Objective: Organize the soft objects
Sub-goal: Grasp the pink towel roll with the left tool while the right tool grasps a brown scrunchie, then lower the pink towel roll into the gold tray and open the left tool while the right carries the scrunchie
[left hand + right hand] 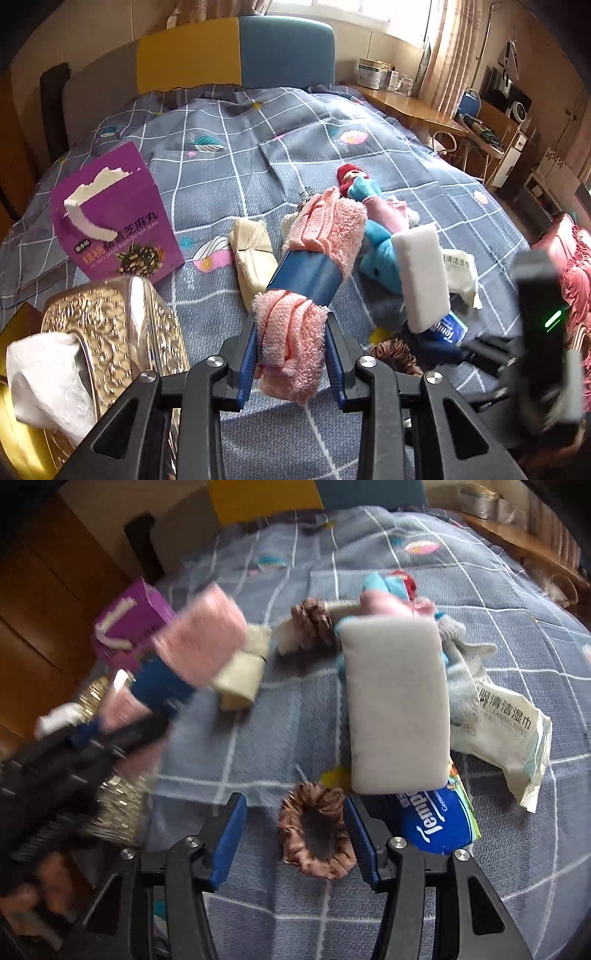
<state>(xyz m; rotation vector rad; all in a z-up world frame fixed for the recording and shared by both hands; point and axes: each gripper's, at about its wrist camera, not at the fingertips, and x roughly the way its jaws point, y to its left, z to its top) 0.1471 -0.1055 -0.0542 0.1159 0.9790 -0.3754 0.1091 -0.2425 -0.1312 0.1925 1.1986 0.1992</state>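
Observation:
My left gripper [291, 325] is shut on the near end of a rolled pink towel [314, 229] with a blue band around its middle, lifted off the bed. The same towel shows blurred at the left of the right wrist view [199, 642]. My right gripper [294, 801] stands open low over the bed, with a brown scrunchie [314, 834] lying between its fingers, close to the right one. Just beyond it lie a white sponge block [397, 705], a blue Tempo tissue pack [432, 819] and a wet wipes pack [506, 731].
On the grey checked bed cover [258, 147] lie a cream cloth bundle [253, 254], a blue plush toy [380, 258], a red-hatted doll [351, 177] and a second brown scrunchie [314, 622]. A purple box [110, 221] and a gold tissue box [103, 332] stand at the left.

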